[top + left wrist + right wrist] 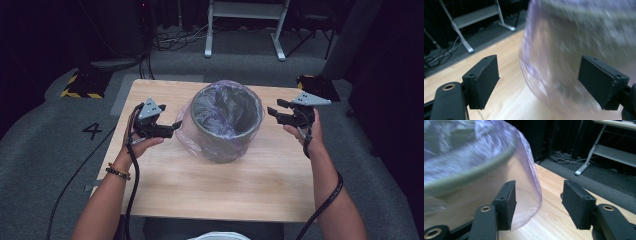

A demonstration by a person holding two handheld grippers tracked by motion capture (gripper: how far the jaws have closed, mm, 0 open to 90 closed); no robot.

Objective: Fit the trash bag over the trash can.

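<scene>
- Left gripper is sitting with its jaws spread wide, nothing pinched; in the left gripper view the purple plastic bag is bulging into the gap, but the pads are not pressing on it.
- Right gripper is also spread apart and gripping nothing; in the right gripper view the bag's skirt is passing beside one pad, with bare tabletop between the jaws.
- Between the two claws, the grey bin is standing upright near the middle of the wooden table, toward its far edge, the bag lining it and folded down over the rim.
- By my reading, the lining step is looking finished, or nearly: both claws are flanking the bin, just off the film.
- Next move, I'd say, is calling for a check of the overhang; any re-grip needs a light pinch on loose film only, or the bin may tip.
</scene>
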